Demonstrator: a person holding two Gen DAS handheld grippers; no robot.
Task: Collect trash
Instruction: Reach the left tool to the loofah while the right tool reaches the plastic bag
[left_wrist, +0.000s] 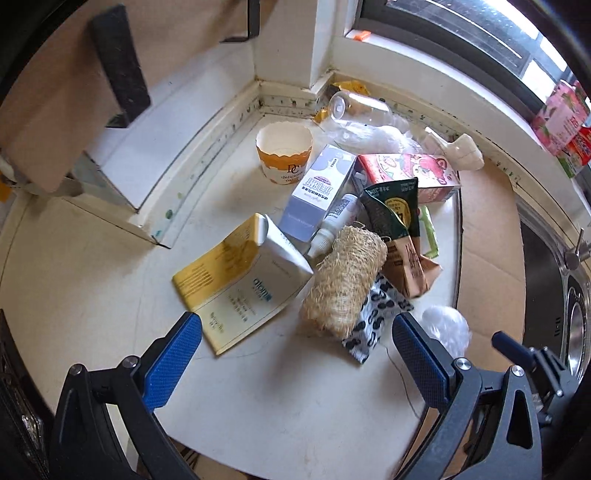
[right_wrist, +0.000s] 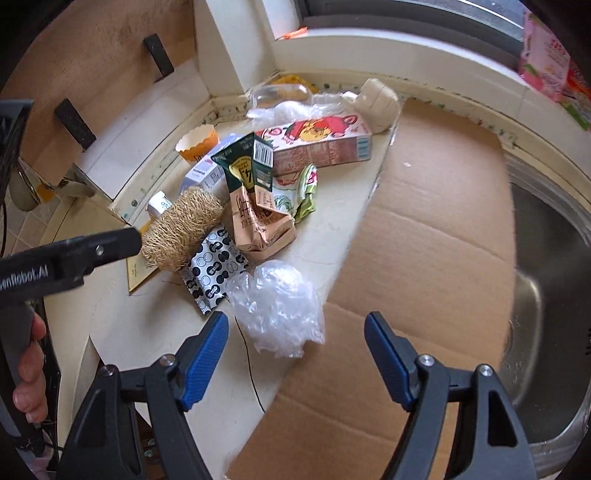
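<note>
Left gripper (left_wrist: 297, 341): hanging over the counter (left_wrist: 110, 280), blue pads wide apart, gripping nothing.
Loofah roll (left_wrist: 345, 280): lying just beyond the pads, leaning on a patterned wrapper (left_wrist: 373, 325).
Yellow-and-white box (left_wrist: 240, 280): lying left of the roll.
Paper cup (left_wrist: 284, 151): standing upright, far.
Clear bottle (left_wrist: 358, 107): lying farthest, possibly empty.

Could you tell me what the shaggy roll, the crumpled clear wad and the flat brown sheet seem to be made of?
Shaggy roll: likely loofah or coarse plant fibre, matte tan, frayed strands. Crumpled clear wad: thin plastic film, glossy, translucent creases. Flat brown sheet: corrugated cardboard, matte, with fold lines.
</note>
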